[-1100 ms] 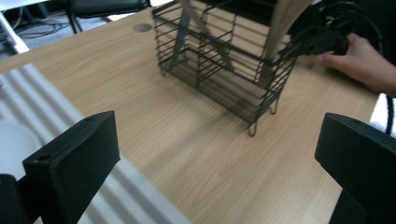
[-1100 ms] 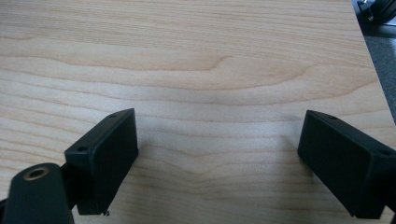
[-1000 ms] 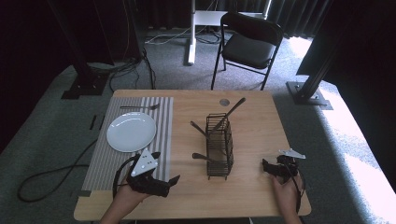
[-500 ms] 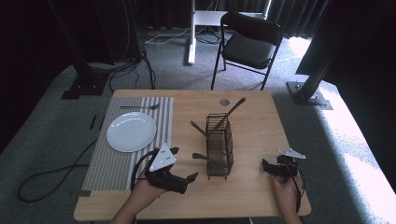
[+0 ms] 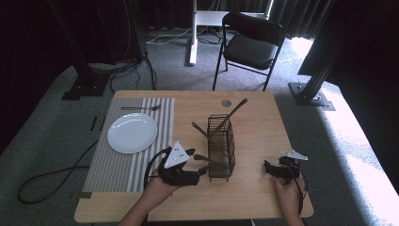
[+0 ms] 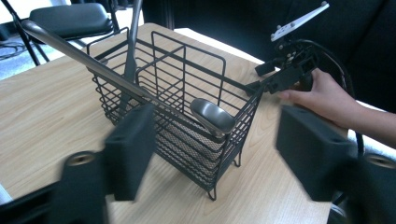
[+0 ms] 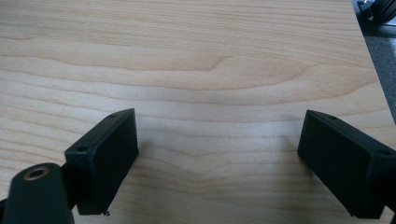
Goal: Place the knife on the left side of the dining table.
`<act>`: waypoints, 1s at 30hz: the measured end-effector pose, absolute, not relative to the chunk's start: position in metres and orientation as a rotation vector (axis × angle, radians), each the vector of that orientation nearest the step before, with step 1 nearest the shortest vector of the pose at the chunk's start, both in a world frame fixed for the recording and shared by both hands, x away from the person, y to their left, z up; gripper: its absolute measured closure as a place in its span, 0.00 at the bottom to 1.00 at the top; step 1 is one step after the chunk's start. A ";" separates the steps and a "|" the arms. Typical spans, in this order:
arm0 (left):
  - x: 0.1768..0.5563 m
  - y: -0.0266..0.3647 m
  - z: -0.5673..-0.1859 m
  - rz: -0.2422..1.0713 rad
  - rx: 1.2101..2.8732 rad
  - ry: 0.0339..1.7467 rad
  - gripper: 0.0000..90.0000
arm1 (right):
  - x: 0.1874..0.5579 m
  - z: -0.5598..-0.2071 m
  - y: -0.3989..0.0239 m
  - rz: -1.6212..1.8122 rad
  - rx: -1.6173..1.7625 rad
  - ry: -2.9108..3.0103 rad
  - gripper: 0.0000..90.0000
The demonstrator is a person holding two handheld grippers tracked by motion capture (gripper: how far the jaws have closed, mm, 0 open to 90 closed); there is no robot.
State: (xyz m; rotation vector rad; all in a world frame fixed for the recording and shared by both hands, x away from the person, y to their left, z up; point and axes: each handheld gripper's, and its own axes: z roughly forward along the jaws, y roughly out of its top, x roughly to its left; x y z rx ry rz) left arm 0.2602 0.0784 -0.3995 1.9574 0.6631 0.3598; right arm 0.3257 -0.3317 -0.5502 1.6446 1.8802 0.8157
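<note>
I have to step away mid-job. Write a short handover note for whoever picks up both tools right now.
Left tool: jaws have just been closing, nothing gripped yet. It points at the handle end of a utensil sticking out of the wire caddy, handle ahead of the pads, not between them.
Right tool: open, resting over bare table, holding nothing.
Things: caddy mid-table, three utensils in it; plate and one utensil on the striped mat.
Done: one utensil laid beyond the plate.
Left, probably: grip that handle and pull it out, then the others.
</note>
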 end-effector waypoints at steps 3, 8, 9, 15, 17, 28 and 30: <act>0.260 0.079 -0.400 0.361 1.943 0.676 0.54 | 0.326 -0.550 -0.332 0.816 1.644 1.880 0.13; 0.260 0.081 -0.401 0.361 1.910 0.696 0.77 | 0.326 -0.550 -0.332 0.814 1.645 1.881 0.13; 0.261 0.081 -0.401 0.353 1.911 0.695 0.77 | 0.326 -0.550 -0.332 0.814 1.645 1.881 0.13; 0.264 0.081 -0.399 0.357 1.908 0.699 0.85 | 0.326 -0.550 -0.332 0.814 1.645 1.881 0.13; 0.266 0.080 -0.397 0.350 1.906 0.702 0.86 | 0.326 -0.550 -0.332 0.815 1.645 1.880 0.13; 0.280 0.061 -0.383 0.322 1.902 0.644 0.92 | 0.326 -0.550 -0.332 0.816 1.645 1.880 0.13; 0.283 0.056 -0.380 0.323 1.907 0.629 0.92 | 0.326 -0.550 -0.332 0.816 1.645 1.880 0.13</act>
